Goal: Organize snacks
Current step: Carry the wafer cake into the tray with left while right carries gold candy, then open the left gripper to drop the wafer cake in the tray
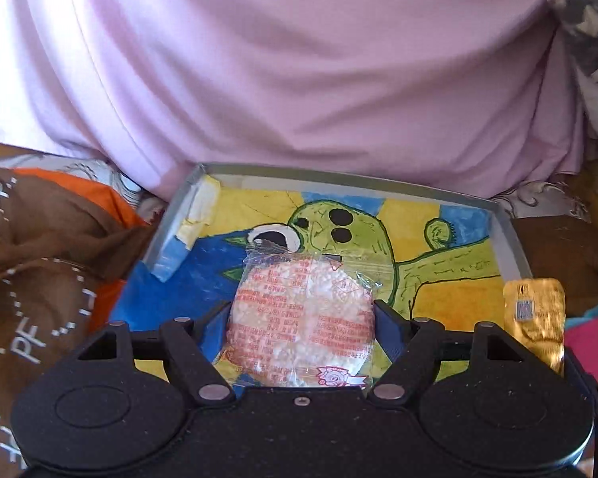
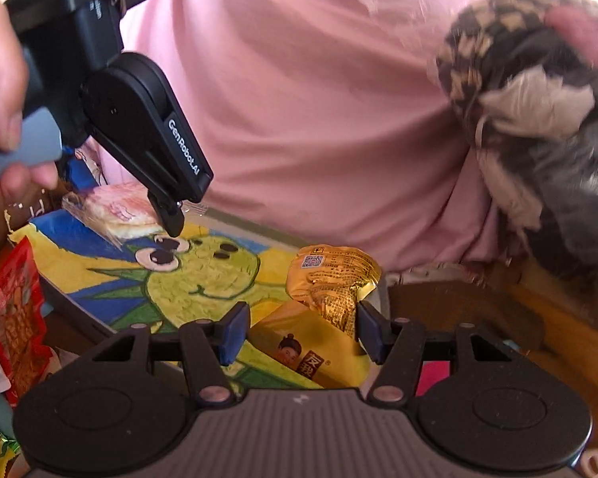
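A round rice cracker (image 1: 299, 318), pale and grainy inside a clear wrapper printed with red text and a small pink pig, is clamped between the fingers of the left gripper (image 1: 301, 318) just above a shallow grey tray (image 1: 510, 239) lined with a drawing of a green cartoon creature on yellow and blue. A crumpled gold snack packet (image 2: 333, 279) is seen at the tray's edge between the spread, empty fingers of the right gripper (image 2: 299, 330), above a yellow sachet (image 2: 311, 350) showing a cartoon face. A person's pink shirt (image 1: 299, 79) fills the background, and a red snack bag (image 2: 12, 310) lies beside the tray.

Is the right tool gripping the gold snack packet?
No: the right tool is open, its pads standing clear on either side of the gold snack packet.
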